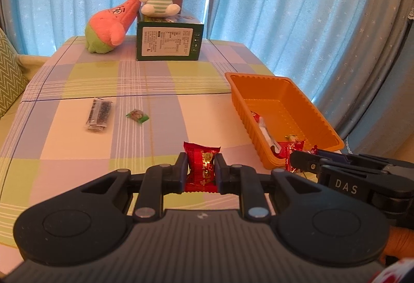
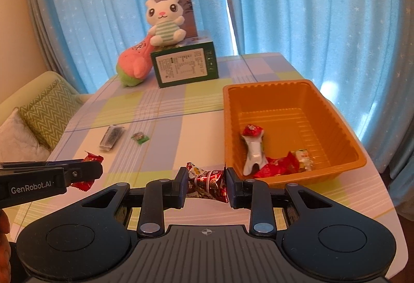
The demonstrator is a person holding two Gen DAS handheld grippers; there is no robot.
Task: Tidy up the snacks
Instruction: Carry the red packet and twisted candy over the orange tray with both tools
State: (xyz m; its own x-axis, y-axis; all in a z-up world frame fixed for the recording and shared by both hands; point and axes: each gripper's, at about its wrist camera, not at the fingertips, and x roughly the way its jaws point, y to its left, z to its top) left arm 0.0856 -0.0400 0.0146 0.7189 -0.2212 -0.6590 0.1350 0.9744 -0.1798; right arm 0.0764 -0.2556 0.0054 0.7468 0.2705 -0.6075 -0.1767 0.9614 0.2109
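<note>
Now the left gripper [image 1: 201,166] holds a red snack packet [image 1: 201,162] upright between its narrow jaws; the wrapper is shiny, with gold print and crimped ends. The right gripper [image 2: 206,183] is closed on a dark red packet [image 2: 208,181] with white and orange print, lying crosswise between the pads, just beside the near corner of the orange tray [image 2: 333,107]. Inside the tray lie a white and red packet [image 2: 253,147] and some red ones [image 2: 278,166]. On the checked table [image 2: 181,128], well apart from the tray, rest a small green candy [image 2: 140,137] and a dark packet [image 2: 111,138].
</note>
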